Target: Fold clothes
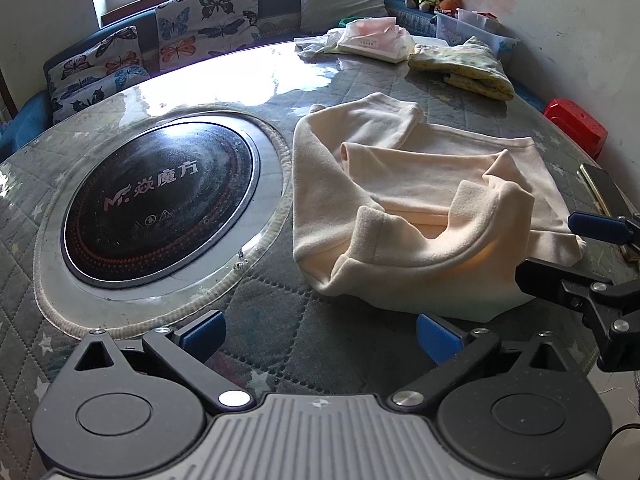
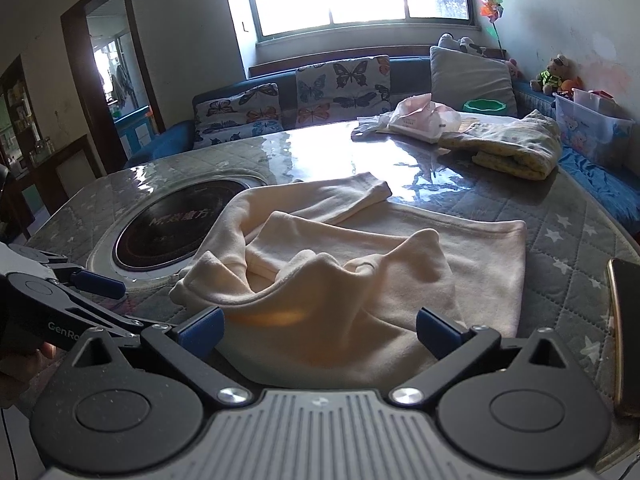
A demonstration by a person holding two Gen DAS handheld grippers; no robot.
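Note:
A cream long-sleeved top (image 1: 420, 208) lies rumpled on the quilted table, collar toward me, sleeves folded across its body; it also shows in the right wrist view (image 2: 360, 264). My left gripper (image 1: 320, 336) is open and empty, above the table just left of the top's near edge. My right gripper (image 2: 320, 330) is open and empty, its jaws spread over the top's near hem. The right gripper's fingers (image 1: 576, 276) show at the right edge of the left wrist view. The left gripper's fingers (image 2: 100, 284) show at the left of the right wrist view.
A round black induction hob (image 1: 160, 204) is set in the table left of the top. A folded yellow-green garment (image 1: 468, 68) and a pink packet (image 1: 372, 40) lie at the far side. A phone (image 2: 626, 336) lies at the right edge. A sofa with butterfly cushions (image 2: 304, 96) stands behind.

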